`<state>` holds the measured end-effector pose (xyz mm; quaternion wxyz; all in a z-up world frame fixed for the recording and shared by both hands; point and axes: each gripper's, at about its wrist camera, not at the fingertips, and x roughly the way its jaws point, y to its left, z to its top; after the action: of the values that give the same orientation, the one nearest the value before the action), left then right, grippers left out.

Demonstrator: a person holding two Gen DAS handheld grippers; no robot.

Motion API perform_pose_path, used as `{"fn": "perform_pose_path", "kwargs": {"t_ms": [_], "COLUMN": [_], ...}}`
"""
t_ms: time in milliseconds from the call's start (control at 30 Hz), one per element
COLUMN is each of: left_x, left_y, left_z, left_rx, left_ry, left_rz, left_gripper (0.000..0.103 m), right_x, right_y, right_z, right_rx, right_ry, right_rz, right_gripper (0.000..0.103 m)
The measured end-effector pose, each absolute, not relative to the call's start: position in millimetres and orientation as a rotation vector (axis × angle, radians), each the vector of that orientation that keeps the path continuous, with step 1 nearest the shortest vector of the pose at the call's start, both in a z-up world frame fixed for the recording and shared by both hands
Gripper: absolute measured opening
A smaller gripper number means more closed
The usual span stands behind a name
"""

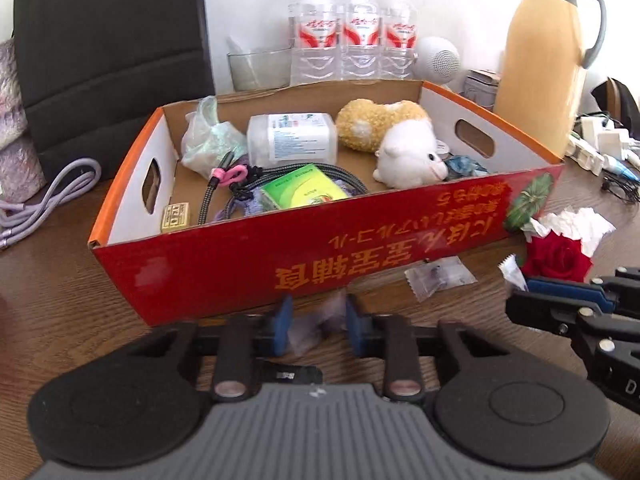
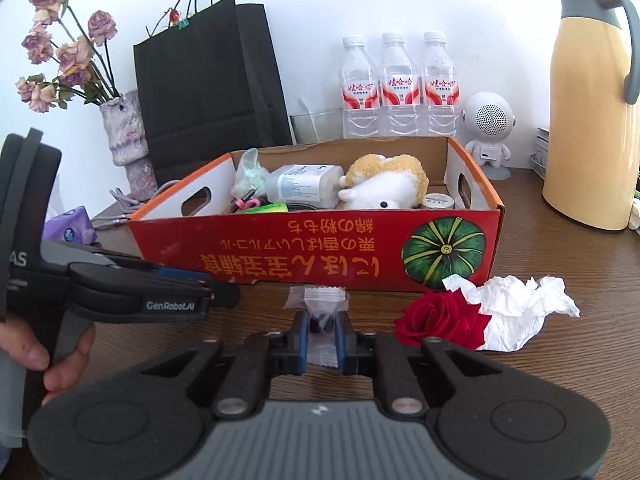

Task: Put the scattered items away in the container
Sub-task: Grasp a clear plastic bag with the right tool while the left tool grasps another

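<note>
Clear plastic packets are being gathered: one packet point(image 2: 320, 320) is pinched between the right gripper point(image 2: 322, 338) fingers at the foot of the red box point(image 2: 280, 252). Another blurred wrapper point(image 1: 316, 322) sits between the left gripper point(image 1: 318, 328) fingers, seemingly clamped. A rose point(image 2: 440, 316) and tissue point(image 2: 520, 304) lie outside, presumably awaiting collection.

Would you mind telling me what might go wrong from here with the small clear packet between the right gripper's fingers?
1. The right gripper seems to pinch only the lower part of the small clear packet, so it may slip out when lifted over the near wall of the red box.
2. The left gripper sits close on the left; the two could bump.
3. The red rose lies just right and may get swept aside.
</note>
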<state>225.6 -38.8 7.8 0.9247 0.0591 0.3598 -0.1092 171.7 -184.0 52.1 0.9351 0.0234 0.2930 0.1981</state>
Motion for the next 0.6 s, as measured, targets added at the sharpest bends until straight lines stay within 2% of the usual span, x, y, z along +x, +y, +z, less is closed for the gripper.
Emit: {"fn": "perform_pose_path", "kwargs": {"t_ms": [167,467,600], "left_x": [208,131,80], "left_y": [-41,-21,-14], "left_z": [14,94,104], "left_rx": [0.145,0.046,-0.013], "left_ry": [0.669,0.445,0.403], "left_rz": [-0.203,-0.108,-0.03], "left_gripper": [0.012,0.012,0.012], "right_x": [169,124,82], "right_y": [-185,-191,-195], "right_z": [51,87,105], "right_rx": [0.054,0.057,0.053], "right_ry": [0.605,0.51,0.463], "right_rz": [0.421,0.384,0.376], "right_gripper": [0.013,0.013,0.013]}}
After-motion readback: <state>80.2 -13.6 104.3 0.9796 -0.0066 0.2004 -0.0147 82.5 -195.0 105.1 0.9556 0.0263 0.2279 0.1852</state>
